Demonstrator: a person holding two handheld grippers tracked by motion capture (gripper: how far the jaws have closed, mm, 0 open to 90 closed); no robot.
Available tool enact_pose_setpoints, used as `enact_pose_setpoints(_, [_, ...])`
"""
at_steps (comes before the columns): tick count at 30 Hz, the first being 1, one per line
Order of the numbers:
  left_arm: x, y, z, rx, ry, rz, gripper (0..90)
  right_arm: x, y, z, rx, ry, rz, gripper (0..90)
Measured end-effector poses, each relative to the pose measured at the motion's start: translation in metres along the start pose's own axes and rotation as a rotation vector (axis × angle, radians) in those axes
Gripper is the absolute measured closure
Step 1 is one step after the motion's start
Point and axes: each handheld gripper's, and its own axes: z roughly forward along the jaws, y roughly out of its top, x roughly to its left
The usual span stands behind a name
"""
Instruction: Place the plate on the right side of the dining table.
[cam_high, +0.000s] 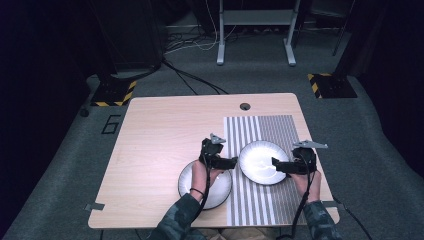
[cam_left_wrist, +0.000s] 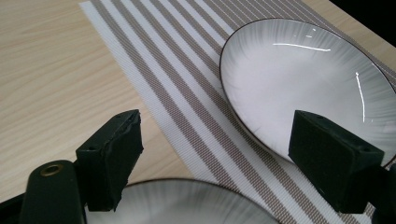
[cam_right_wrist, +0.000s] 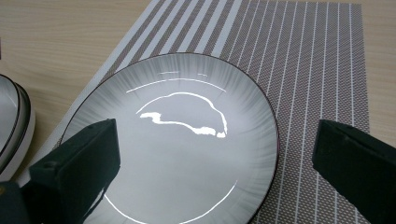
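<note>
A white plate with a dark rim lies on the striped placemat. To its left, a stack of similar plates rests on the bare wood. My left gripper hovers over the far edge of the stack, open, jaws pointing toward the plate on the mat. My right gripper is open wide just over that plate's right side, with nothing between its fingers.
The wooden table has a cable hole near its far edge. Beyond it on the grey carpet stand a metal frame, loose cables and two stand bases with hazard stripes.
</note>
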Motion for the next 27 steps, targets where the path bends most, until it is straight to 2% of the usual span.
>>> enact_pose_setpoints(7, [0.024,-0.021,-0.028,-0.018,0.048,-0.029,16.1,0.001,-0.01,-0.014,-0.011,-0.005,0.008,0.2])
enact_pose_setpoints(12, [0.041,-0.036,-0.048,-0.047,0.086,-0.071,15.5,-0.002,-0.02,-0.019,0.001,-0.014,0.017,0.1])
enact_pose_setpoints(18, [0.063,-0.062,-0.07,-0.08,0.126,-0.145,15.1,-0.006,-0.033,-0.027,0.013,-0.035,0.027,0.0])
enact_pose_setpoints(22, [0.078,-0.079,-0.087,-0.114,0.165,-0.184,15.0,-0.012,-0.042,-0.032,0.014,-0.049,0.046,0.0])
enact_pose_setpoints(24, [0.085,-0.089,-0.095,-0.134,0.187,-0.216,14.9,-0.016,-0.047,-0.033,0.017,-0.056,0.058,0.0])
enact_pose_setpoints(27, [0.096,-0.101,-0.106,-0.144,0.222,-0.253,14.7,-0.021,-0.055,-0.033,0.041,-0.077,0.063,0.0])
